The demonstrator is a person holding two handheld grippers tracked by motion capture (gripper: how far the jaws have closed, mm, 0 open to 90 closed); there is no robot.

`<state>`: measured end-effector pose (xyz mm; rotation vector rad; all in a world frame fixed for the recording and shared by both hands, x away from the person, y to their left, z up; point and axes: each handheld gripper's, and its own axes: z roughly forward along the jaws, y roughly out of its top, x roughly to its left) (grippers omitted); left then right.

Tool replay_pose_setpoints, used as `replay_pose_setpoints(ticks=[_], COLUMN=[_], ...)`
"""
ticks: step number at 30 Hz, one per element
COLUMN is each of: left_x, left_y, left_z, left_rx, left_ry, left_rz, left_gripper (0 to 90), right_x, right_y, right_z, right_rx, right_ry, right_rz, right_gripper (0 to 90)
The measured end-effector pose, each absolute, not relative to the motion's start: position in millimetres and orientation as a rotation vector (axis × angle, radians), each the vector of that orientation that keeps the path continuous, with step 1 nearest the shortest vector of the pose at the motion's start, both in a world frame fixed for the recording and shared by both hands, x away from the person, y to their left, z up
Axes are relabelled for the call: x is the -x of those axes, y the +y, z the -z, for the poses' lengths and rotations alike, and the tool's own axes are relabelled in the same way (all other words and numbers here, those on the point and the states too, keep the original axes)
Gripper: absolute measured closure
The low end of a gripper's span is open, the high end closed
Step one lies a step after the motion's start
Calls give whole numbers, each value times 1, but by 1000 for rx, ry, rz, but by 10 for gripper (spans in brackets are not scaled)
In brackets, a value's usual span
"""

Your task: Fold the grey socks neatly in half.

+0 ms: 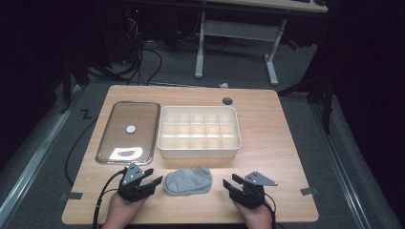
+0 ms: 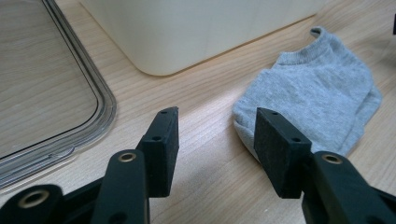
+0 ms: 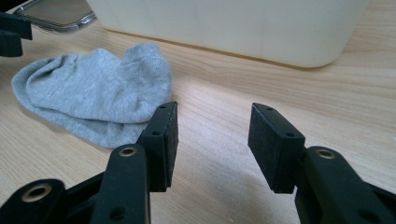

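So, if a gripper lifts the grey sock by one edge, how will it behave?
The grey sock lies flat and creased, so it will probably droop and hang limp. Its thin knit suggests it is light. It has no round form, so a push would likely make it slide or bunch, not roll.

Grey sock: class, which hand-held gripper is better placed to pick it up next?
Probably the left hand-held gripper: its open jaws sit right beside the grey sock, while the right hand-held gripper stands farther off.
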<state>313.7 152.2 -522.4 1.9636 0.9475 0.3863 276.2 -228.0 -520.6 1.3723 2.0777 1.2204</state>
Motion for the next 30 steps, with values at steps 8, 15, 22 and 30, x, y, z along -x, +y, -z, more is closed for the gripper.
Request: replay_pose_setpoints(ticks=[8,15,22,30], left_x=[-311,-311,-308,-305], left_y=[153,148,144,134], left_z=[522,522,523,527], left_rx=[-1953,-1960,-1965,-2011], left_ry=[939,928,931,896], left_rz=[-386,-374,-371,-332], left_gripper=[495,470,452,541], right_x=[-278,-289,-301,-303], right_y=[-220,-201,-188,-184], right_z=[517,499,488,508], right_rx=[-1331,-1218,-1211,-1316], right_ry=[2095,2133,2120,2200], right_rz=[-1209,-1208,-1202,-1189], right_gripper=[533,483,456,571])
